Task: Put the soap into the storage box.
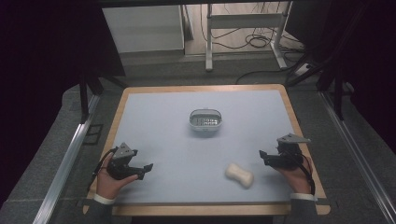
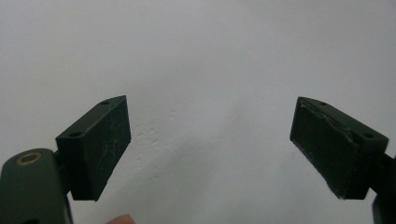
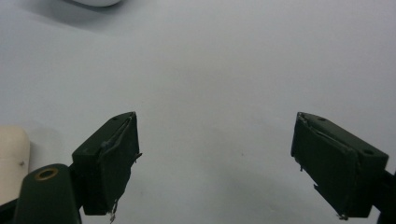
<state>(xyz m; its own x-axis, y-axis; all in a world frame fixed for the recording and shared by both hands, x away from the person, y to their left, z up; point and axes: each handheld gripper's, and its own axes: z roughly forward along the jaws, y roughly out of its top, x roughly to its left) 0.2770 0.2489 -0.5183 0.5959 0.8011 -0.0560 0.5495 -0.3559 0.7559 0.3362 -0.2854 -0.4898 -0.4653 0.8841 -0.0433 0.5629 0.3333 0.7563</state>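
A cream, bone-shaped bar of soap (image 1: 239,175) lies on the pale table surface near the front right. A small oval soap dish (image 1: 205,120) with a slotted insert stands at the table's middle. My left gripper (image 1: 145,171) rests low at the front left, jaws pointing right and wide apart, nothing between them (image 2: 210,149). My right gripper (image 1: 263,157) sits at the front right, just right of the soap, jaws pointing left and open on bare table (image 3: 215,163). The soap's edge (image 3: 11,161) shows at the left in the right gripper view.
The table (image 1: 154,100) has a wooden rim and a grey-blue top. Behind it stand a white cabinet (image 1: 144,28) and a metal desk frame (image 1: 245,28) with cables on the floor. Dark curtains hang on both sides.
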